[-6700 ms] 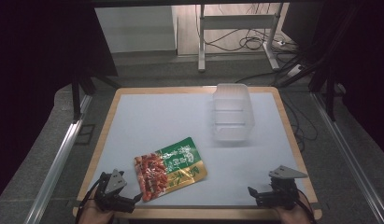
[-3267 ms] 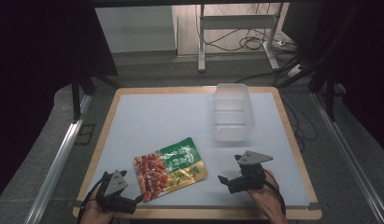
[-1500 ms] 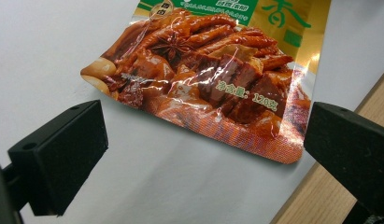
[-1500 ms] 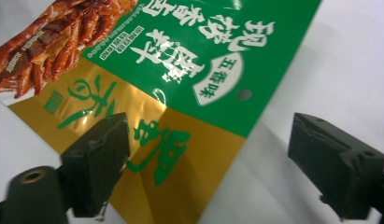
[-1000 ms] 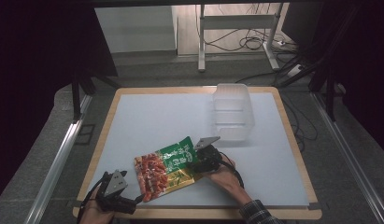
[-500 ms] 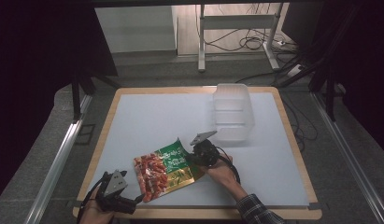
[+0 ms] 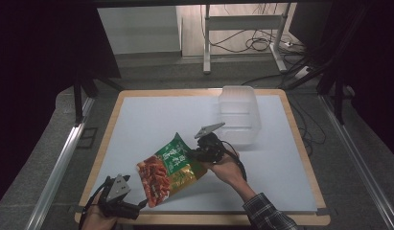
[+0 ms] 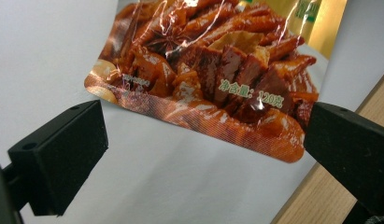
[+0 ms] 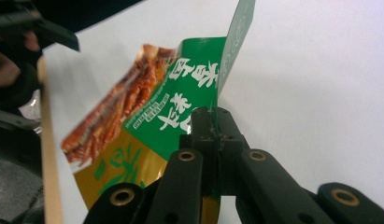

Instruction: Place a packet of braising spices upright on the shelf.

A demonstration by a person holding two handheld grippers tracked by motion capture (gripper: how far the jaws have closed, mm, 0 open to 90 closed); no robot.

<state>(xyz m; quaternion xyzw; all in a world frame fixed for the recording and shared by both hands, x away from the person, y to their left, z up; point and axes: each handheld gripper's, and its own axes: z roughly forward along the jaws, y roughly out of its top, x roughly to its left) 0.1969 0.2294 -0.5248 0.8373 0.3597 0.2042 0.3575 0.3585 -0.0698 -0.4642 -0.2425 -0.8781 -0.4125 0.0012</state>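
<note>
- Two grippers, one snack pouch, one clear container and one table make up the count.
- One left gripper (image 7: 137, 207) sits at the near left edge of the table (image 7: 137, 120), its jaws spread wide apart and empty, just short of the pouch's lower corner.
- One snack pouch (image 7: 170, 167), green, gold and red, hangs tilted just off the white surface, near the front at centre-left.
- One right gripper (image 7: 193, 154) is clamped tight on the pouch's green edge, jaws pressed together on the foil.
- One clear container (image 7: 238, 115) stands empty toward the far right, apart from both grippers.
</note>
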